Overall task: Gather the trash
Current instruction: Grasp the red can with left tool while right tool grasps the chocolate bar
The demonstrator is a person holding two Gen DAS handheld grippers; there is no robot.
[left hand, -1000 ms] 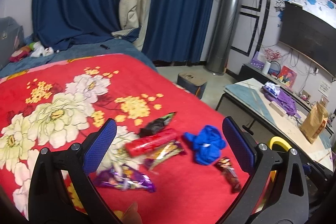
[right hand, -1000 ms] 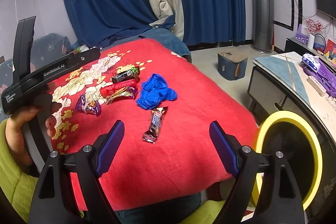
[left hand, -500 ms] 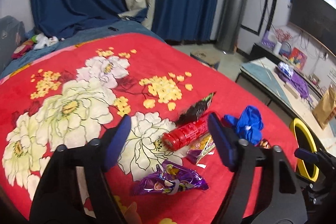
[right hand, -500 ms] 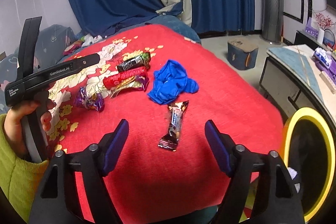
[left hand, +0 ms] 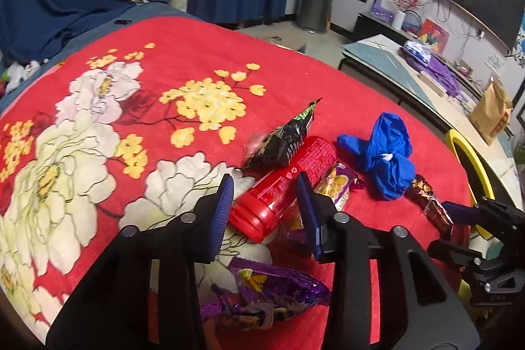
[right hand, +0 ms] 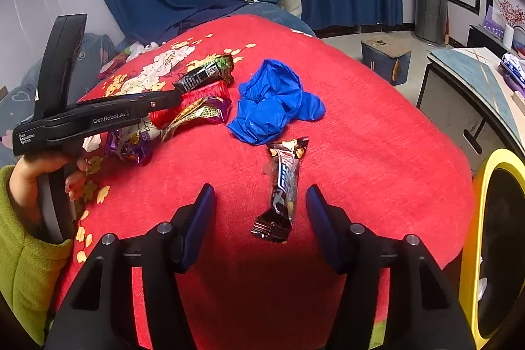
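Left wrist: red tube [left hand: 284,188] between gripper [left hand: 266,209] fingers.

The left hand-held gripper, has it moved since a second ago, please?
Yes. The left hand-held gripper has moved forward over the blanket to the red tube, and its jaws have narrowed around it.

both wrist views close, sharing bedspread [left hand: 183,31]

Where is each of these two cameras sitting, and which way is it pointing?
Left wrist: on the left tool, looking along its fingers at a red tube lying between them on the red blanket.
Right wrist: on the right tool, facing a dark candy bar wrapper; the person's left hand shows.
Shared: blue crumpled bag, red tube, wrappers.
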